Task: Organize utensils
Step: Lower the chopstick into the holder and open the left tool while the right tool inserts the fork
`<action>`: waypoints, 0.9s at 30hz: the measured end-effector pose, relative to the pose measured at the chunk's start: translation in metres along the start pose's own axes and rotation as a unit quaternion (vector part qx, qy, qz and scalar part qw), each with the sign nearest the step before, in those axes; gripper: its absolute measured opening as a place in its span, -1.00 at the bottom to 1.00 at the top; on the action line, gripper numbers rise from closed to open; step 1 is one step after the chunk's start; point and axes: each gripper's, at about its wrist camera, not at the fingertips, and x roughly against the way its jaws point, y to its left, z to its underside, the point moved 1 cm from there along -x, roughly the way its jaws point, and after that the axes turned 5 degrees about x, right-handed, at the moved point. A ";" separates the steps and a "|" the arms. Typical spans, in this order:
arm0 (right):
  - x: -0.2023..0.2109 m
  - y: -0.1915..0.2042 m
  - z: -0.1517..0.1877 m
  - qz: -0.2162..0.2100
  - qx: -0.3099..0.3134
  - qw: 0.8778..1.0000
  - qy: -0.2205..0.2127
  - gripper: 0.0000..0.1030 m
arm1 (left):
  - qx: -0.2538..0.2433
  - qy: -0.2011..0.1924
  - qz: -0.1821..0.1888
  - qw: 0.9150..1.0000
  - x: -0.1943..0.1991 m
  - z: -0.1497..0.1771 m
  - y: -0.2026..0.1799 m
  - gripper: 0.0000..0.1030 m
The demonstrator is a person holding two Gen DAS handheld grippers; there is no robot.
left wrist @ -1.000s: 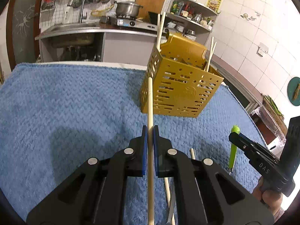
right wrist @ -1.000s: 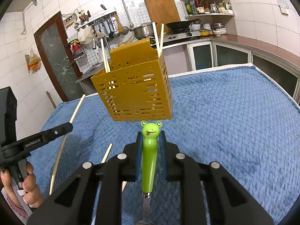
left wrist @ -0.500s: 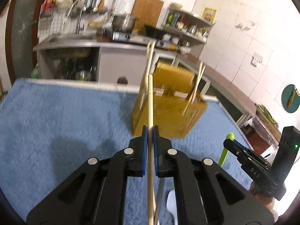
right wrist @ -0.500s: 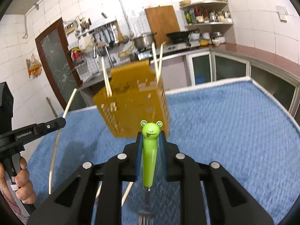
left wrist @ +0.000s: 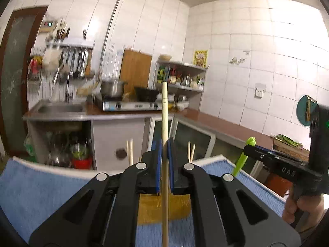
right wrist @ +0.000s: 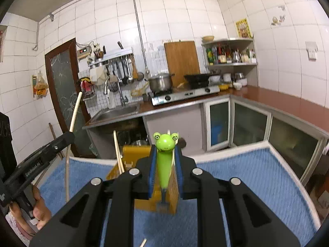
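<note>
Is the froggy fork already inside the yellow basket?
No, the frog-handled fork is clamped in the right gripper, held up in front of the yellow basket, not inside it.

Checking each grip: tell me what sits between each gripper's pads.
Left gripper: a chopstick, clamped, in the left wrist view. Right gripper: the frog-handled fork, in the right wrist view.

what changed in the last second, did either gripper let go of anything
No. Both grippers rose: the yellow utensil holder dropped low in both views and the kitchen wall fills them. The left gripper stays shut on the chopstick, the right gripper on the frog-handled fork. Holder and blue mat unmoved.
</note>
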 end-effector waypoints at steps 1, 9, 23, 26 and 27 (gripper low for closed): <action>-0.001 0.000 -0.006 -0.001 0.001 1.000 -0.003 -0.66 | -0.005 -0.008 -0.002 1.000 -0.003 -0.005 -0.002 -0.91; -0.014 0.000 -0.036 0.002 -0.004 1.000 -0.027 -0.66 | -0.030 -0.053 -0.004 0.998 -0.036 -0.024 -0.010 -0.91; -0.074 0.000 -0.027 0.006 0.008 1.000 -0.013 -0.67 | -0.052 -0.094 -0.025 0.994 -0.106 -0.006 0.010 -0.91; -0.081 -0.002 -0.024 0.007 0.008 1.000 -0.014 -0.67 | -0.057 -0.104 -0.034 0.992 -0.112 0.001 0.015 -0.91; -0.083 -0.001 -0.024 0.007 0.007 1.000 -0.015 -0.67 | -0.057 -0.102 -0.034 0.993 -0.115 0.003 0.016 -0.91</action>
